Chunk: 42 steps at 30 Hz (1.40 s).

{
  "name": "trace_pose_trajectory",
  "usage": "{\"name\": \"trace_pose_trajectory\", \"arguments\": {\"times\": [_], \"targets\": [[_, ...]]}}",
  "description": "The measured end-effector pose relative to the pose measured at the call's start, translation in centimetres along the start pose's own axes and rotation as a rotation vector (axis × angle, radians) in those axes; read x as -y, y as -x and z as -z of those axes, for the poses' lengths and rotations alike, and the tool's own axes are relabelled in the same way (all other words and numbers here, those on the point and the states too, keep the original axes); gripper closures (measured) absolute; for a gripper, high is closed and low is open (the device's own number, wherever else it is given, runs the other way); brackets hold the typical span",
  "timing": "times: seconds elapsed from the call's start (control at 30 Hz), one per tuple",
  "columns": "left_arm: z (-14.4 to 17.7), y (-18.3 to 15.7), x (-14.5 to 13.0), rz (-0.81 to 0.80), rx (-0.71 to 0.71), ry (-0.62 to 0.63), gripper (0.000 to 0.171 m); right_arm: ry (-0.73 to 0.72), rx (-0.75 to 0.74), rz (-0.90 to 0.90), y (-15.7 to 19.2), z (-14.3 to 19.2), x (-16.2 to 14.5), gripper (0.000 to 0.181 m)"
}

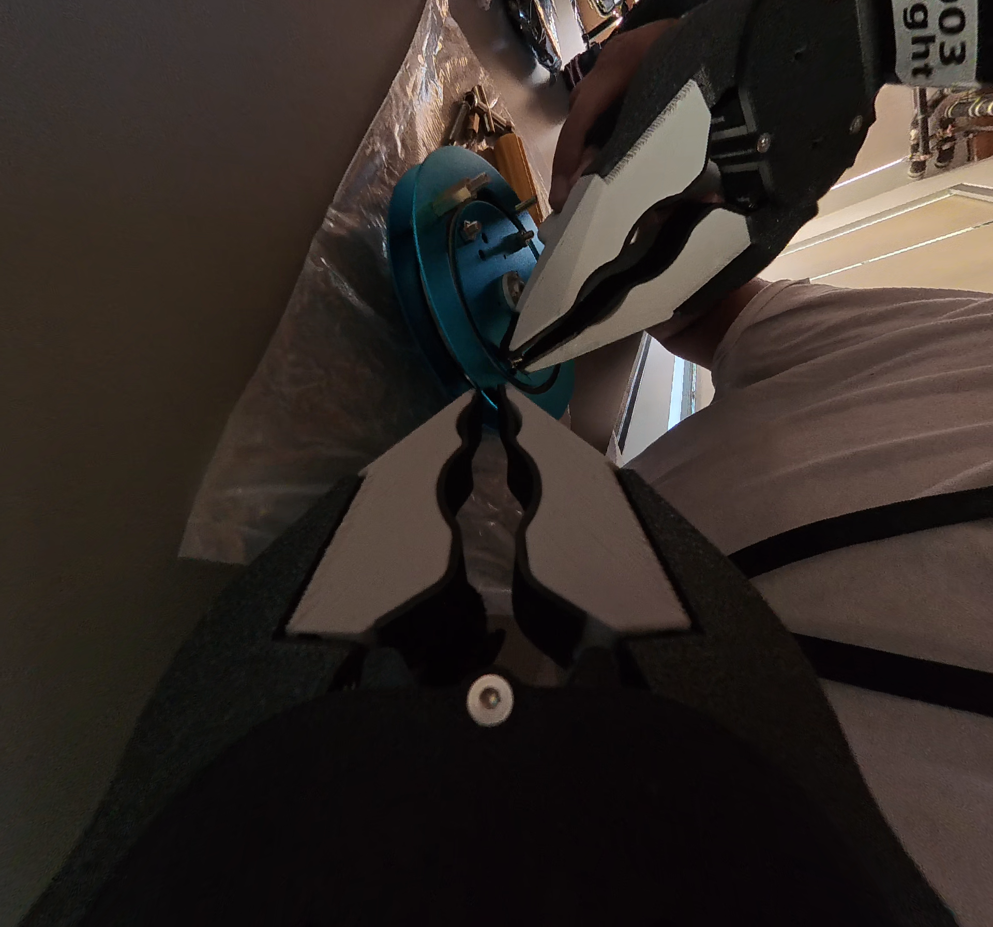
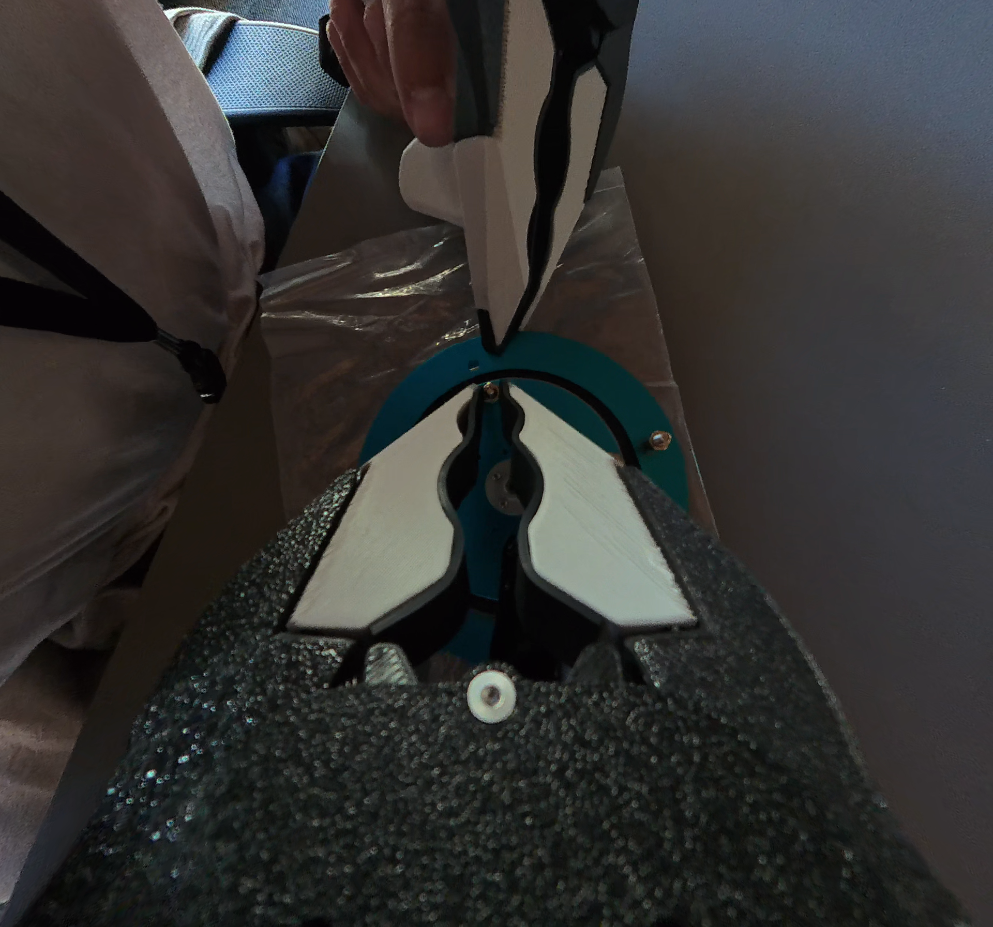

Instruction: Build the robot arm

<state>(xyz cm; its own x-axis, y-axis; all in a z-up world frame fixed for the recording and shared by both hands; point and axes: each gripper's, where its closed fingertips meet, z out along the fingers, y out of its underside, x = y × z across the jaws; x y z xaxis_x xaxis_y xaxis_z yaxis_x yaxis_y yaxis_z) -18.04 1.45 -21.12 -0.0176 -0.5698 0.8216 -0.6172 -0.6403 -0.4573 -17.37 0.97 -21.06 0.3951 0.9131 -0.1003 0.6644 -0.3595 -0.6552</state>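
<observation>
A teal metal disc [image 1: 424, 278] with a raised inner hub lies on a clear plastic bag [image 1: 322, 364]; it also shows in the right wrist view [image 2: 634, 407]. My left gripper [image 1: 493, 397] is shut on the disc's rim, also seen from the right wrist [image 2: 494, 345]. My right gripper [image 2: 491, 389] is closed on a small brass stud [image 2: 490, 391] standing on the disc just inside a thin black ring [image 2: 591, 407]. In the left wrist view the right gripper [image 1: 515, 358] comes down onto the disc from the upper right.
A second brass stud [image 2: 660, 439] stands on the disc's right side. A grey round boss [image 1: 513, 289] sits at the hub. Brass hardware [image 1: 473, 117] and a wooden piece [image 1: 513, 165] lie beyond the disc. A person's torso [image 1: 806, 444] is close by. Left and right tips are no more than a few centimetres apart.
</observation>
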Motion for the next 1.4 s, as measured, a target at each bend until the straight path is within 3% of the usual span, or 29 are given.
{"name": "trace_pose_trajectory", "arguments": {"times": [0.27, 0.43, 0.63, 1.07, 1.23, 1.4], "targets": [[0.1, 0.2, 0.3, 0.015, -0.002, -0.006, 0.168, 0.007, -0.056, 0.046, -0.7, 0.7, 0.1, 0.181], [0.0, 0.2, 0.3, 0.009, 0.001, -0.005, 0.168, -0.008, -0.03, 0.041, -0.4, -0.1, 0.2, 0.17], [0.0, 0.1, 0.3, -0.005, 0.008, -0.007, 0.168, -0.027, -0.027, 0.073, 0.0, -0.4, 0.3, 0.178], [0.3, 0.3, 0.5, 0.005, 0.008, -0.022, 0.171, -0.03, 0.013, 0.048, 0.3, -0.2, 0.2, 0.178], [0.4, 0.2, 0.3, -0.023, 0.028, -0.025, 0.167, -0.056, -0.056, 0.02, -1.0, 2.7, 0.3, 0.174], [0.6, 0.3, 0.2, -0.212, 0.182, -0.057, 0.15, -0.118, -0.179, -0.116, -3.3, 6.3, -2.3, 0.168]]}}
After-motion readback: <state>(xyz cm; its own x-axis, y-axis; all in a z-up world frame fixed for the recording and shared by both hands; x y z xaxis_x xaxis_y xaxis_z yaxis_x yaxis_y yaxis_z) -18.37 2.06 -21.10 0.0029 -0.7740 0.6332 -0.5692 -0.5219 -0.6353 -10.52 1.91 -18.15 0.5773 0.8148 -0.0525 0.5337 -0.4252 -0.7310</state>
